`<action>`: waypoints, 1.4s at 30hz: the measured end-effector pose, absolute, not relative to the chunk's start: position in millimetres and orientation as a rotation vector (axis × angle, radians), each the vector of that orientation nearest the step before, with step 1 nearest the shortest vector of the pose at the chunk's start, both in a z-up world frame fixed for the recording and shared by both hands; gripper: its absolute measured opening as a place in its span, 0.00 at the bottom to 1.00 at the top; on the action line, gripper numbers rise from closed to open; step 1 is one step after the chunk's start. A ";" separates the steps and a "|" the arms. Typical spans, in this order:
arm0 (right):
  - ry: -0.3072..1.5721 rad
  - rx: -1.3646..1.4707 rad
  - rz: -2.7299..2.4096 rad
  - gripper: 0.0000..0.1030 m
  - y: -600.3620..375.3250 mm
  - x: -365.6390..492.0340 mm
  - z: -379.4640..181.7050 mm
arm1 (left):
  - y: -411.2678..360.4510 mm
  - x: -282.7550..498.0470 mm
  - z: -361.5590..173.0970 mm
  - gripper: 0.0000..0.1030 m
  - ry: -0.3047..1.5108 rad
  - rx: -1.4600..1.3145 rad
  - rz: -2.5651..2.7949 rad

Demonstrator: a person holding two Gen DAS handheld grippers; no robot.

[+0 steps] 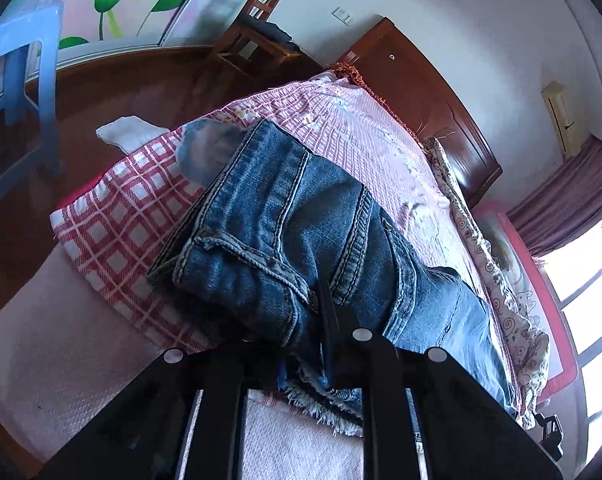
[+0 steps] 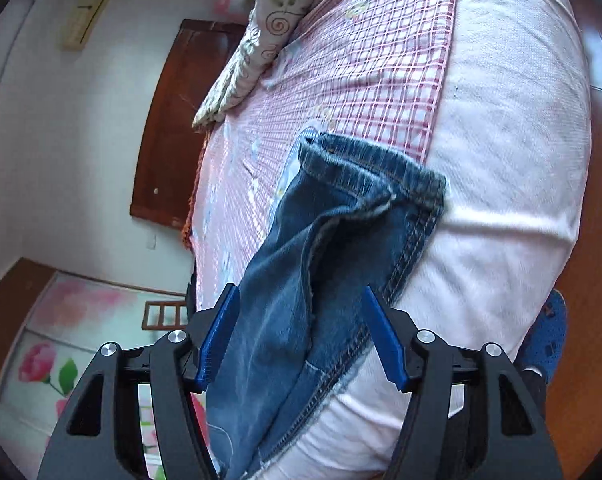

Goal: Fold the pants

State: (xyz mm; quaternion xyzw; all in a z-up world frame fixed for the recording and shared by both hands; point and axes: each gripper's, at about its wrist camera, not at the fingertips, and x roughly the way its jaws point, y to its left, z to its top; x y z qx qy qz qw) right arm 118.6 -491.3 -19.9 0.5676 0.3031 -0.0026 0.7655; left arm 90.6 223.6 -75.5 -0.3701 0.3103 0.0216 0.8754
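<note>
Blue denim pants [image 1: 297,216] lie folded in layers on the bed. In the left wrist view my left gripper [image 1: 325,312] is shut on the pants near their frayed hem, with denim bunched over the fingers. In the right wrist view the pants [image 2: 321,248] hang as a doubled strip between the blue pads [image 2: 221,332] of my right gripper [image 2: 301,332]. The jaws stand wide apart, with denim passing between them; the pads do not press on it.
The bed has a pink mattress cover [image 2: 501,160], a red-and-white checked sheet [image 1: 113,216] and a floral quilt [image 2: 261,40]. A brown wooden headboard [image 1: 429,96], a wooden chair [image 1: 257,36] and a blue plastic stool [image 1: 25,76] stand around it.
</note>
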 end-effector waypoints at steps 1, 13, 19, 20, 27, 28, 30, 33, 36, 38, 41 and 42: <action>0.657 1.259 -0.014 0.58 -494.8 121.8 -22.5 | 224.6 89.9 -76.7 0.13 0.645 -0.778 0.044; 0.739 1.224 -0.079 0.02 -489.5 178.8 -31.1 | 229.0 87.1 -84.9 0.13 0.639 -0.794 0.038; 0.481 0.941 0.178 0.01 -462.2 155.4 68.5 | 227.4 89.0 -79.1 0.14 0.646 -0.774 0.034; 0.508 0.967 0.148 0.01 -468.9 146.8 55.5 | 228.4 89.2 -78.8 0.14 0.646 -0.774 0.033; 0.731 0.955 -0.068 0.00 -495.2 117.6 -47.8 | 228.7 102.1 -61.3 0.15 0.704 -0.659 0.031; 0.740 0.942 -0.076 0.00 -492.6 118.7 -45.4 | 228.5 103.7 -57.0 0.18 0.705 -0.631 0.040; 0.760 0.921 -0.078 0.00 -491.3 121.4 -41.6 | 234.8 104.4 -51.7 0.22 0.686 -0.627 0.077; 0.782 0.881 -0.069 0.00 -487.7 126.7 -36.2 | 250.4 101.7 -56.5 0.24 0.670 -0.690 0.110; 0.779 0.904 -0.063 0.01 -489.5 128.3 -38.0 | 251.3 95.1 -58.2 0.24 0.651 -0.710 0.124; 0.777 0.898 -0.064 0.00 -488.7 126.0 -38.8 | 251.0 90.9 -58.2 0.25 0.637 -0.723 0.137; 0.778 0.905 -0.069 0.01 -488.3 128.7 -40.0 | 255.5 84.0 -61.0 0.31 0.612 -0.762 0.156; 0.777 0.907 -0.067 0.00 -488.6 129.2 -40.6 | 256.8 81.6 -60.9 0.36 0.599 -0.771 0.167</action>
